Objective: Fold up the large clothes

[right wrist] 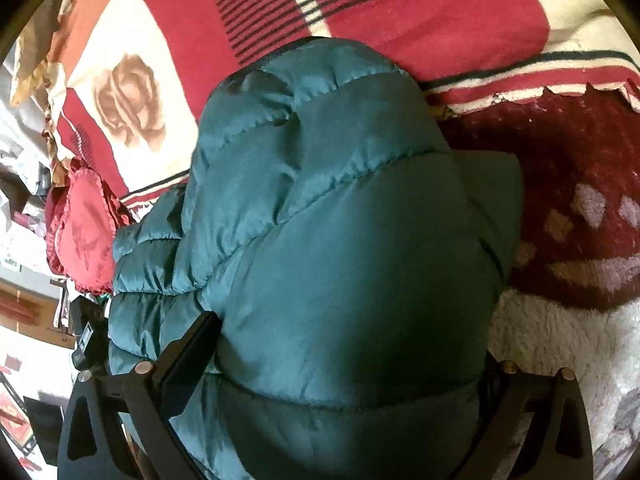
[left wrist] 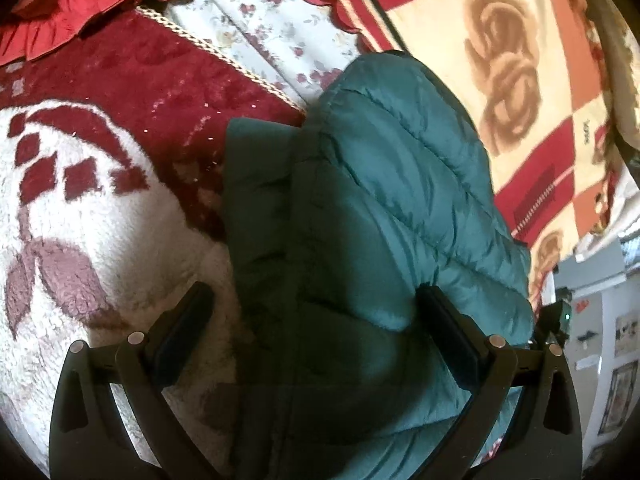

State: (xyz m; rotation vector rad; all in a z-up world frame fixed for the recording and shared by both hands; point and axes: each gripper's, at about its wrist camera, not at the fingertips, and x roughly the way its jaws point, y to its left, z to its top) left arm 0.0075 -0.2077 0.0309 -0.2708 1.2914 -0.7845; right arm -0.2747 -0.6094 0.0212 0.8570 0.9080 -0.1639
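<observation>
In the left wrist view, a white fleece blanket [left wrist: 100,220] with dark red motifs is covering the bed at the far left; a red ruffled pillow [left wrist: 80,4] is lying at the top left corner, and a floral sheet [left wrist: 272,28] is showing beside it; the left gripper [left wrist: 316,320] is standing with its jaws spread wide, its left finger [left wrist: 184,336] hanging over the fleece and its right finger [left wrist: 452,332] lying against the teal puffer jacket [left wrist: 380,184]; the jacket is lying folded on the bed, its bulk bulging up between the fingers without being pinched by both; further right, a red, cream and orange rose-patterned blanket [left wrist: 520,80] is running under the jacket's far end.

In the right wrist view, the rose-patterned blanket [right wrist: 132,92] is filling the upper left, with a red ruffled pillow [right wrist: 84,236] lying near the bed's edge; the right gripper [right wrist: 348,344] is standing wide, its left finger [right wrist: 188,360] resting against the quilted side of the jacket [right wrist: 340,220], while its right finger is mostly hidden behind the padding; whether the pads are pressing the fabric cannot be told; at the right, the dark red and white fleece blanket [right wrist: 568,240] is lying beside the jacket.
</observation>
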